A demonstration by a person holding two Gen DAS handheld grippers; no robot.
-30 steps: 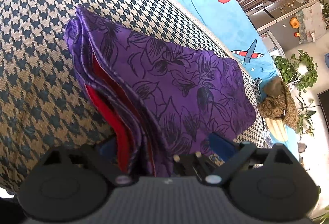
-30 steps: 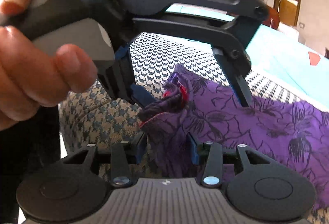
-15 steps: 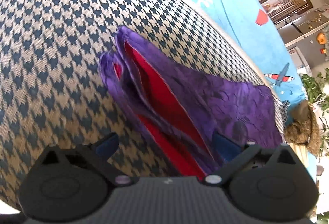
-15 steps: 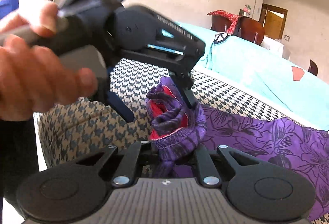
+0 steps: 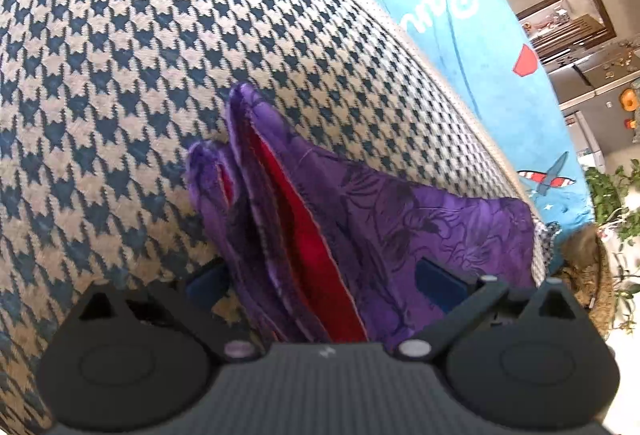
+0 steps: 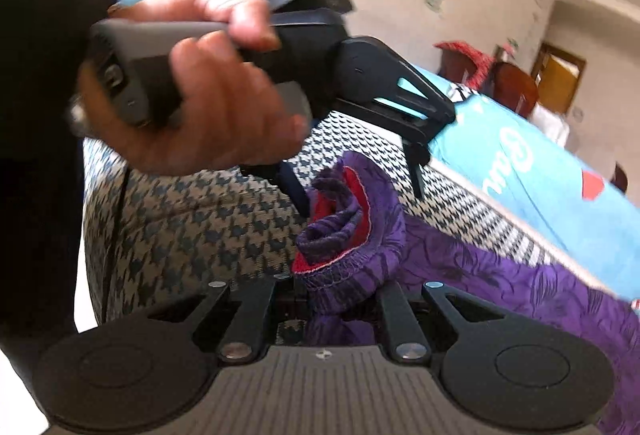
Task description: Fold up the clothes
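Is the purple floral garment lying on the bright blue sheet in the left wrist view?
No, the purple floral garment lies on the houndstooth cushion, with the bright blue sheet behind it.

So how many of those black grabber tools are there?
2: the left gripper, in a hand, open around the purple garment; the right gripper, clamped on its bunched edge.

Left claw (image 6: 356, 191) crowds garment (image 6: 500, 287) (cushion (image 5: 120, 55) bare) — tight.

Houndstooth cushion (image 5: 160, 55) beside a blue printed sheet (image 5: 460, 35); potted plant (image 5: 612, 191).
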